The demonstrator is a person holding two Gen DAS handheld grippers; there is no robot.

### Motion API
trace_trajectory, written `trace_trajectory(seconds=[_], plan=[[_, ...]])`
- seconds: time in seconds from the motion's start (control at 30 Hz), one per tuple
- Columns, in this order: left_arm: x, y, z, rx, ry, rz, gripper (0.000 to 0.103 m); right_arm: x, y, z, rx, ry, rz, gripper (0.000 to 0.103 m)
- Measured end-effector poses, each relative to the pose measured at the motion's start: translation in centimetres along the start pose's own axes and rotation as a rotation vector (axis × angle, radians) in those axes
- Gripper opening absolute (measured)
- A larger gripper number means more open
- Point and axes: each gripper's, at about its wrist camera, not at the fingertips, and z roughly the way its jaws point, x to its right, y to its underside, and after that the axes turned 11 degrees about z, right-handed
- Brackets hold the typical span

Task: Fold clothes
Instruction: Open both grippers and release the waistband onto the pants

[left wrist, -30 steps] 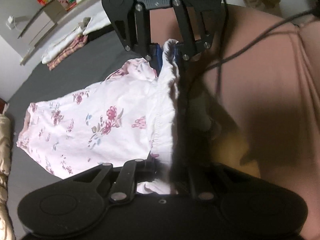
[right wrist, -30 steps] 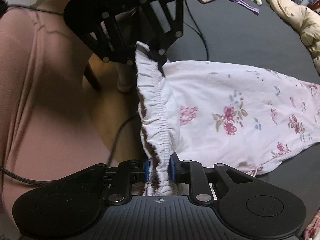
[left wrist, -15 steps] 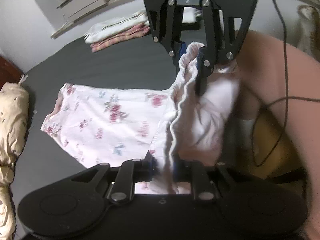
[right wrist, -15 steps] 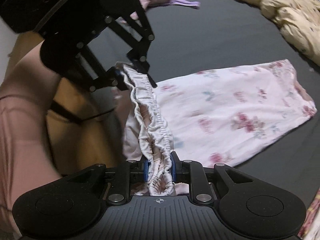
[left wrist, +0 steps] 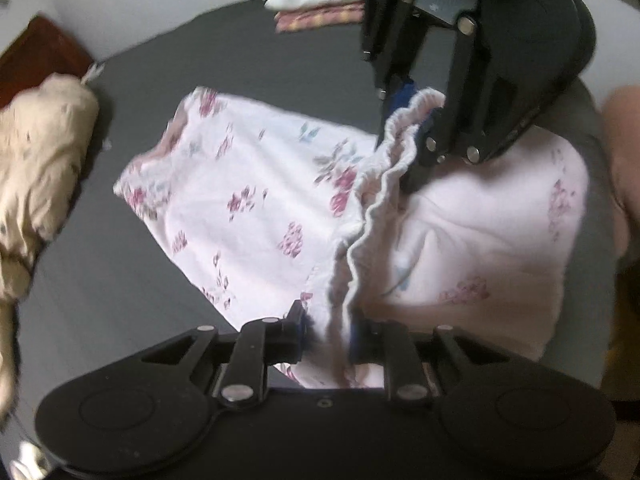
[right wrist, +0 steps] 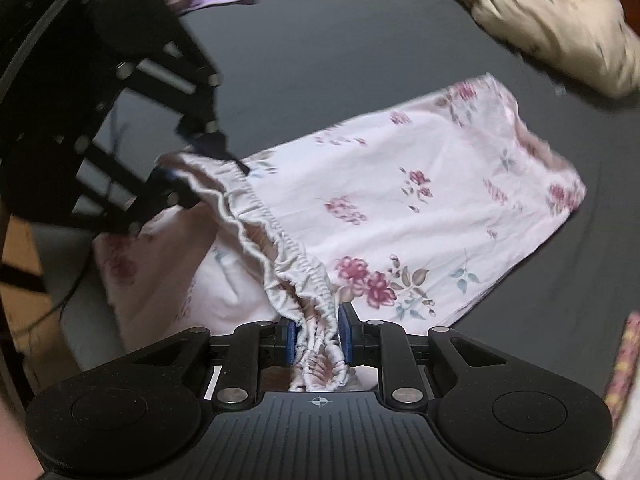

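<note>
Your right gripper pinches the gathered waistband of the floral trousers; your left gripper has the waistband's other end between jaws that are opening. The legs trail across the dark bed. I'd keep the band taut between both grippers and lay it down square, so the fold lands without wrinkles.

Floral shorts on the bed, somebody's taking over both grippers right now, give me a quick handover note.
Right gripper: shut on the elastic waistband.
Left gripper: jaws opening, waistband's other end between them.
Floral shorts: hem end flat on the dark bed sheet, waistband end lifted.
Done: waistband gathered and raised.
Left: lay the fold down, smooth, stack with the folded clothes.
</note>
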Motion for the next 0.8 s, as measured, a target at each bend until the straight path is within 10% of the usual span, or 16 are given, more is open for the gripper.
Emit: trace_trajectory(seconds=[0.1, 0.3, 0.6, 0.8], plan=[[-0.6, 0.1, 1.4, -0.008, 0.021, -0.05, 0.025, 1.4, -0.3, 1.7, -0.012, -0.017, 0.044, 0.021], [-2.2, 0.8, 2.1, 0.002, -0.01, -0.145, 0.048, 4.9, -0.3, 2.2, 0.05, -0.014, 0.195, 0.06], [-5.8, 5.5, -1.4, 0.151, 0.032, -0.412, 0.056, 10.5, 4.8, -4.0, 0.372, -0.166, 0.432, 0.06], [-5.1, 9.7, -2.6, 0.182, 0.063, -0.549, 0.056, 11.9, 7.9, -4.4, 0.369, -0.242, 0.582, 0.061]])
